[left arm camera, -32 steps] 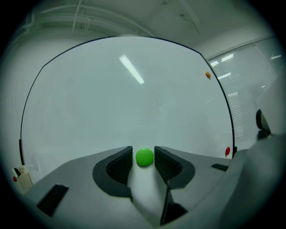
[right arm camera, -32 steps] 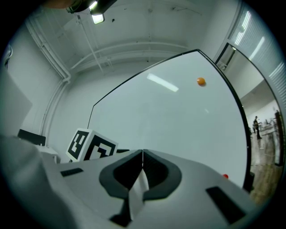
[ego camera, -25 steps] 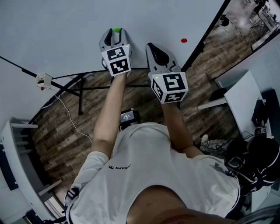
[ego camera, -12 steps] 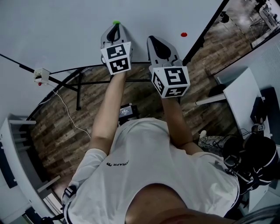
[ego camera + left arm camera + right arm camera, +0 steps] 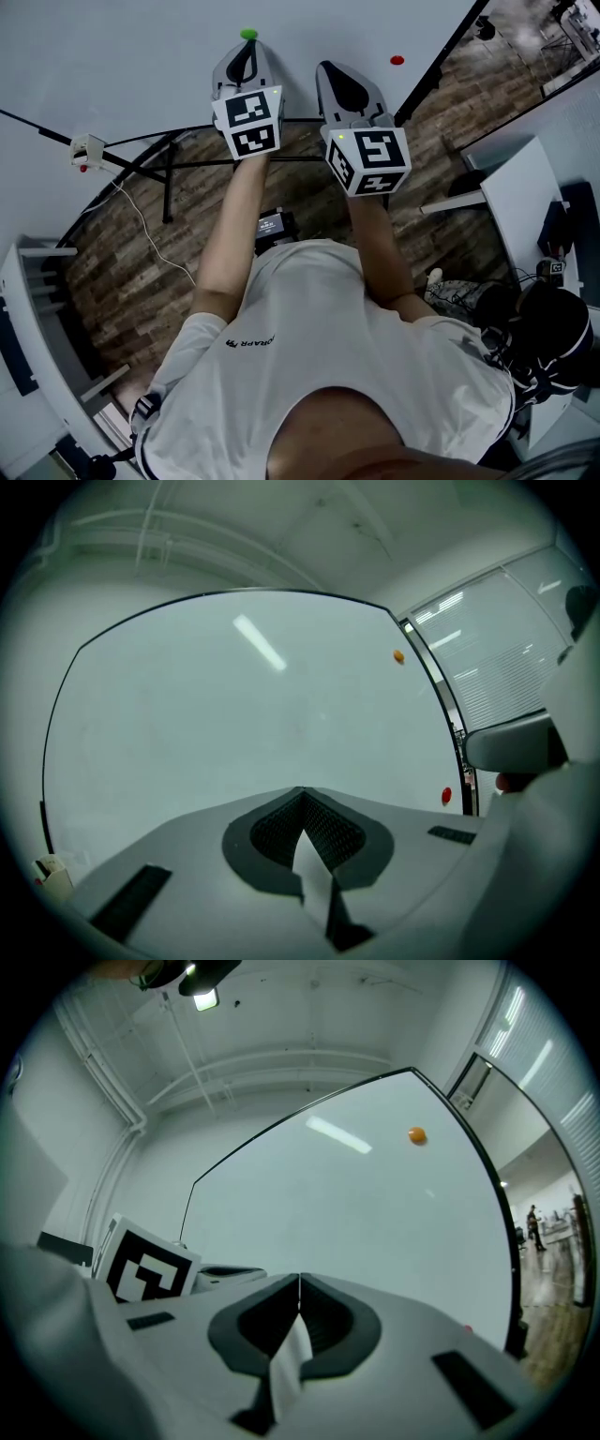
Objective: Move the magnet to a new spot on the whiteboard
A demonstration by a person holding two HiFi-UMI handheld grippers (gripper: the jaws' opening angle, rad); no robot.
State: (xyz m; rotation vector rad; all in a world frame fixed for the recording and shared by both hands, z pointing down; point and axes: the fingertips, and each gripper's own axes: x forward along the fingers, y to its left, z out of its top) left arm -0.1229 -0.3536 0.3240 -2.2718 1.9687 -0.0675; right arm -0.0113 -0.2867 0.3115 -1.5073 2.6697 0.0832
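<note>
A green magnet (image 5: 248, 35) sticks on the whiteboard (image 5: 112, 56), just beyond the tip of my left gripper (image 5: 246, 47). That gripper's jaws have just been closing and now meet with nothing between them (image 5: 302, 789); in its own view they hide the green magnet. My right gripper (image 5: 330, 67) points level at the board beside the left one, jaws together and empty (image 5: 299, 1277). A red magnet (image 5: 397, 60) sits near the board's right edge. An orange magnet (image 5: 398, 655) is higher up on the board, also seen as the orange magnet (image 5: 416, 1134) in the right gripper view.
The whiteboard's black frame and stand legs (image 5: 169, 178) run below the board over a wooden floor. A small white holder (image 5: 86, 148) hangs on the frame at the left. A white table (image 5: 520, 216) and dark gear (image 5: 553, 328) are at the right.
The left gripper's jaws have gone from spread around the green magnet to shut, and the gripper has drawn slightly back from it. The magnet stays on the board. The right gripper has kept still.
</note>
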